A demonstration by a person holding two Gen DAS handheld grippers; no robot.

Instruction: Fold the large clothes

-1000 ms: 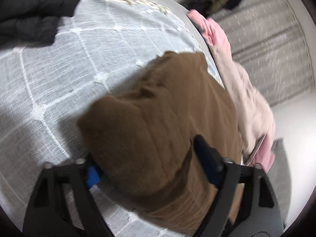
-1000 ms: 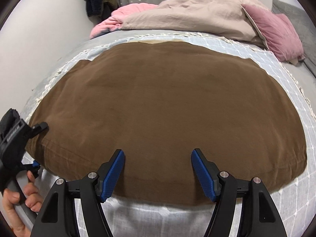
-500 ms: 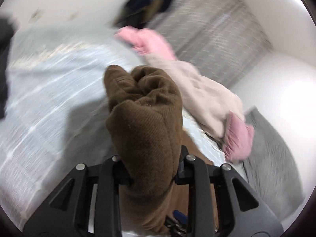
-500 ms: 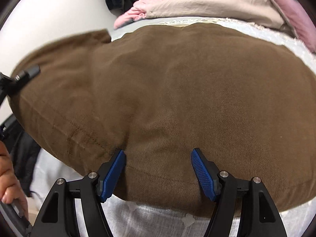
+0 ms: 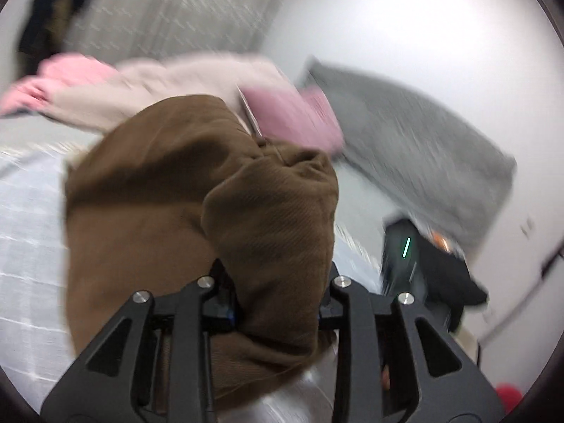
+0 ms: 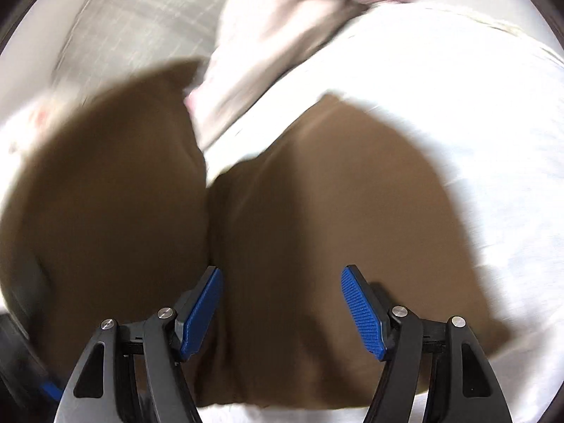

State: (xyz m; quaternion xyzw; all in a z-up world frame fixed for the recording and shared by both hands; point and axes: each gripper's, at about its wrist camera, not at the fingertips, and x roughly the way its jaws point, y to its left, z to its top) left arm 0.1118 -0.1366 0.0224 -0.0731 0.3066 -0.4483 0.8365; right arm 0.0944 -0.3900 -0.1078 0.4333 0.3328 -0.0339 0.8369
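In the left wrist view the left gripper (image 5: 278, 299) is clamped tight on a thick bunch of the brown garment (image 5: 197, 204), which bulges up between its fingers and fills the centre of the frame. The cloth's free edge runs down the left side of the frame over the white bedspread (image 5: 28, 218), and bare bedspread lies open all along that left edge. To the right of the bunch, a narrow strip of bed shows before a blurred black device (image 5: 405, 250) with a green light in the lower right.

In the right wrist view the right gripper (image 6: 282, 306) stands wide apart, its blue pads (image 6: 363, 313) holding nothing; the brown garment (image 6: 317, 229) lies beneath and between them. The cloth shows as two lobes with a dark crease between them running from the lower centre up toward the upper left. The right lobe's long edge slants from the frame's centre down to the lower right, where it ends on the bedspread (image 6: 476, 123). Open bedspread fills the right and upper right of that frame.

The frames are blurred, so the garment's exact outline and which end is which cannot be told.

A heap of beige bedding (image 5: 169, 84) sits just beyond the garment at the upper centre of the left wrist view, with a pink pillow (image 5: 296, 116) touching or just behind the bunch and a grey pillow (image 5: 423, 148) to the right of it. Pink cloth (image 5: 60, 77) lies at the left edge, before a pale curtain (image 5: 176, 10).
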